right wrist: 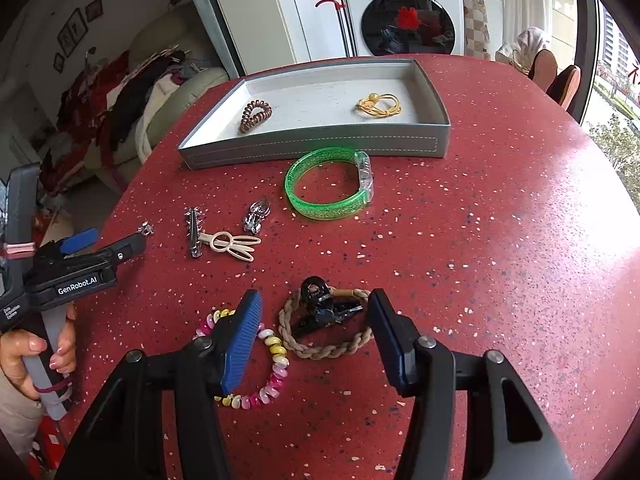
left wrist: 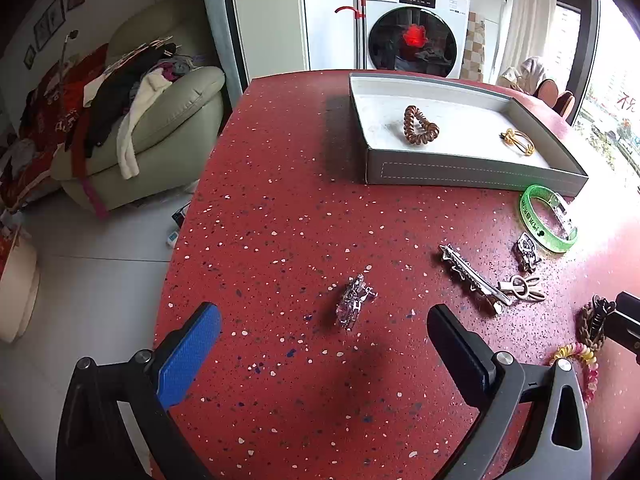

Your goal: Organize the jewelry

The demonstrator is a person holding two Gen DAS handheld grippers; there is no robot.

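A grey tray (left wrist: 460, 170) (right wrist: 312, 148) holds a brown coil hair tie (left wrist: 419, 125) (right wrist: 255, 115) and a yellow hair tie (left wrist: 517, 141) (right wrist: 379, 106). My left gripper (left wrist: 324, 344) is open, just short of a small rhinestone clip (left wrist: 354, 300) (right wrist: 145, 228). My right gripper (right wrist: 316, 332) is open, its fingers either side of a black claw clip (right wrist: 324, 308) lying on a braided rope band (right wrist: 326, 336). A pink-yellow coil tie (right wrist: 260, 364), green bangle (right wrist: 328, 182), silver barrette (right wrist: 193, 232), cream bunny clip (right wrist: 234, 244) and silver brooch (right wrist: 255, 214) lie loose.
The red speckled table (right wrist: 500, 240) drops off at its left edge to a floor, with a sofa (left wrist: 168, 120) piled with clothes beyond. A washing machine (right wrist: 404, 12) stands behind the table. Chairs (right wrist: 556, 72) sit at the far right.
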